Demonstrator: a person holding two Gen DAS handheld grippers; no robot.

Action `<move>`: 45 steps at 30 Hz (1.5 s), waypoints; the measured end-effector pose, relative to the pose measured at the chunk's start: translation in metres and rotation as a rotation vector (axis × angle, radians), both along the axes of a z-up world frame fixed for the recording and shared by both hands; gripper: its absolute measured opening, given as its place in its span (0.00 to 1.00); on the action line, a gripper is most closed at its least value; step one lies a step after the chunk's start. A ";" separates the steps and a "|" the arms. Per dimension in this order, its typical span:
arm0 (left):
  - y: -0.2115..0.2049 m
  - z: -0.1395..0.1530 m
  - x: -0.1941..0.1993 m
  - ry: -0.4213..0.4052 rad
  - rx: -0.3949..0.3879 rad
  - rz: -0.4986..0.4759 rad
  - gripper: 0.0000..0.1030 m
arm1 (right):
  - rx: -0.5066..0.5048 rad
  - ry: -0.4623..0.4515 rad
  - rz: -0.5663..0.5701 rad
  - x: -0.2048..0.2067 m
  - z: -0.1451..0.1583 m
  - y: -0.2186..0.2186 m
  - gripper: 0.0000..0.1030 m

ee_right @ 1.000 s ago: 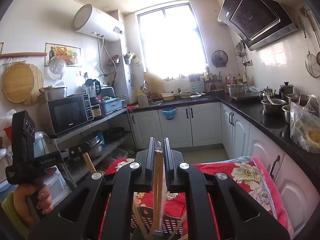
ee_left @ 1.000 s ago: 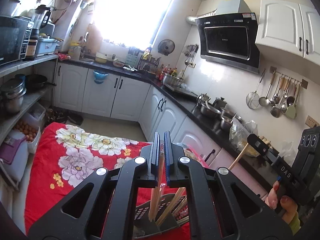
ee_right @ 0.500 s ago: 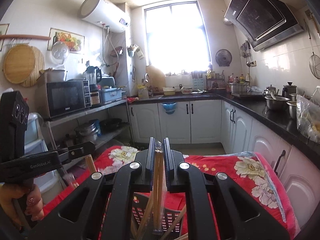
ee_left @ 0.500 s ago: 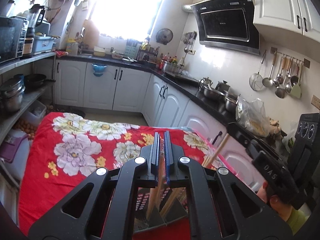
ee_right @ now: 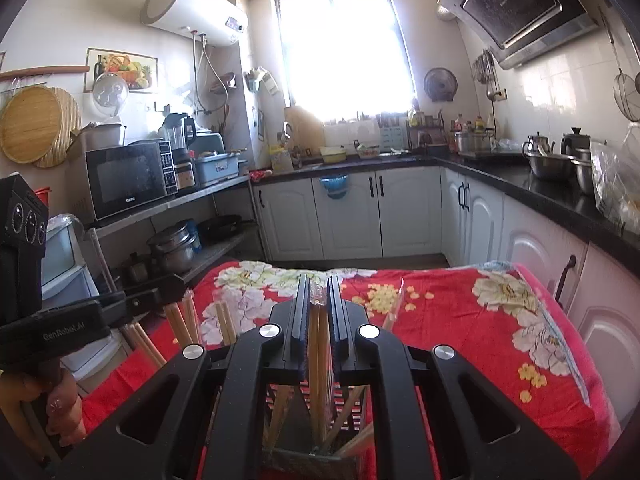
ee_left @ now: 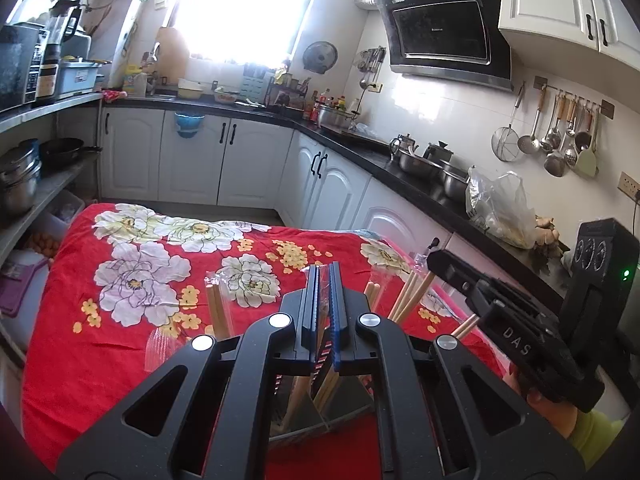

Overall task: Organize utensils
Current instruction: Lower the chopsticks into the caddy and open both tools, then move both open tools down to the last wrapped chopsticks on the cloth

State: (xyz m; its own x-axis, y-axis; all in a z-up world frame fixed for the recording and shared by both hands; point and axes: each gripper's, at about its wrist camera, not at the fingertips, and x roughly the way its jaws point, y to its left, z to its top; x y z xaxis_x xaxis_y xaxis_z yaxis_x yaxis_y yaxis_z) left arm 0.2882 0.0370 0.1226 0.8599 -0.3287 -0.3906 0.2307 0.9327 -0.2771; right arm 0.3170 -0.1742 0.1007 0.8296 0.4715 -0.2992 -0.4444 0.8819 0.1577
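Placing step. Right tool (ee_right: 319,312) clenched on wrapped chopsticks (ee_right: 318,344), tips over the holder (ee_right: 352,420) on the table (ee_right: 460,320). Left tool (ee_left: 324,304) clenched; contents unclear. Next: drop the tips into a compartment, then release.

Daylight poured through the window (ee_right: 344,52), blown out to white glare. Both views bowed at the edges, with dark vignetted corners. Focus stayed sharp.
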 end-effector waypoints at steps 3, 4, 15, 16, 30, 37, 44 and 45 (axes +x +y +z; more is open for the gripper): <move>0.000 0.000 -0.003 -0.001 0.001 0.001 0.02 | -0.003 0.012 0.001 -0.001 -0.003 -0.001 0.09; 0.000 0.000 -0.003 -0.001 0.003 0.002 0.02 | -0.006 0.014 0.000 -0.003 -0.003 -0.002 0.09; 0.007 0.001 -0.012 0.029 -0.008 0.029 0.18 | -0.004 0.056 -0.011 -0.010 -0.001 -0.012 0.13; 0.008 0.001 -0.012 0.029 -0.008 0.031 0.18 | -0.006 0.058 -0.012 -0.010 0.000 -0.012 0.14; 0.016 0.005 -0.031 0.056 -0.004 0.069 0.57 | 0.005 0.081 -0.038 -0.027 0.007 -0.027 0.42; 0.018 0.005 -0.046 0.062 0.002 0.074 0.81 | -0.028 0.077 -0.039 -0.045 0.008 -0.028 0.51; 0.022 0.007 -0.070 0.045 -0.005 0.080 0.90 | -0.032 0.076 -0.033 -0.065 0.006 -0.030 0.57; 0.023 0.007 -0.074 0.041 -0.007 0.082 0.90 | -0.033 0.078 -0.031 -0.068 0.006 -0.030 0.58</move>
State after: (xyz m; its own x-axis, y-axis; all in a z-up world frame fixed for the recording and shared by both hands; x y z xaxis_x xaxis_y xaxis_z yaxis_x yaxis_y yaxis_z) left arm 0.2140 0.0602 0.1298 0.8672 -0.2608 -0.4243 0.1419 0.9460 -0.2916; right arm 0.2495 -0.2038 0.1067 0.8173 0.4347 -0.3782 -0.4044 0.9003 0.1611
